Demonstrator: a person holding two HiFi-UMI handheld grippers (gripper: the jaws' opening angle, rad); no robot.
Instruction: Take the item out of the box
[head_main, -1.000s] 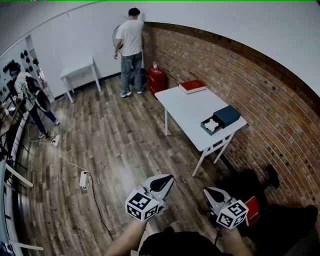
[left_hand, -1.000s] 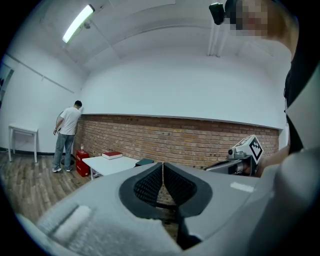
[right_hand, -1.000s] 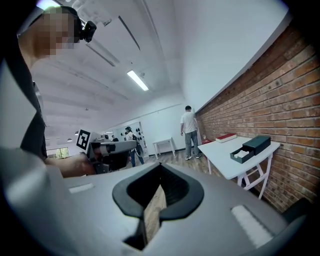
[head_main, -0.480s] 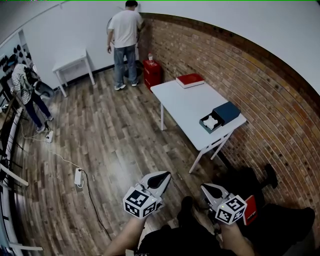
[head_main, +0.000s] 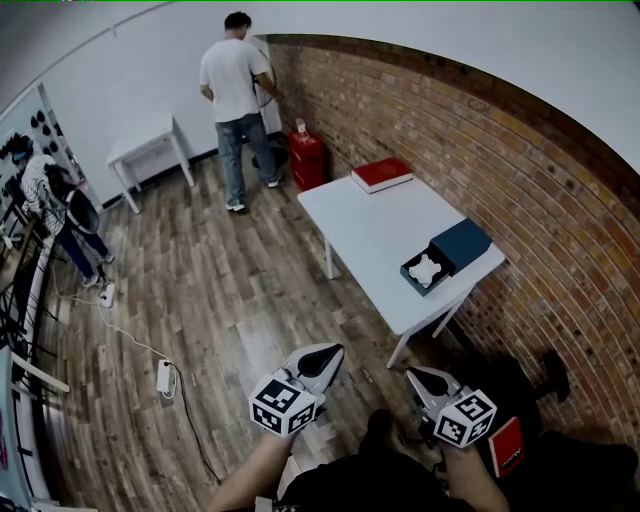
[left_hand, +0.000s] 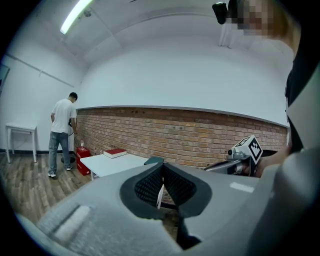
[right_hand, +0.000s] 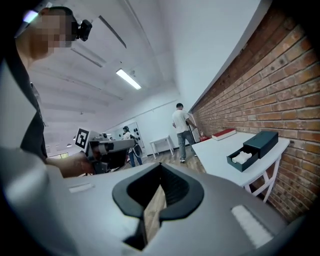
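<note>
Head view. Box, dark teal, tray drawn out, at the near right corner of the white worktop. White item lies in the open tray. Flat red object sits at the worktop's far end. Left tongs and right tongs are low in the picture over the wooden floor, both clenched and empty. The box lies ahead of them and to the right, well apart, nearer the right tongs. Compared with a second ago, worktop and box sit lower in the picture, and the standing person by the brick wall is further left.

Left gripper view. Left tongs are pressed together with nothing gripped. The box just shows beyond their tips.

Right gripper view. Right tongs are clenched and empty. Box and item lie to the right of the tips on the worktop, well apart.
</note>
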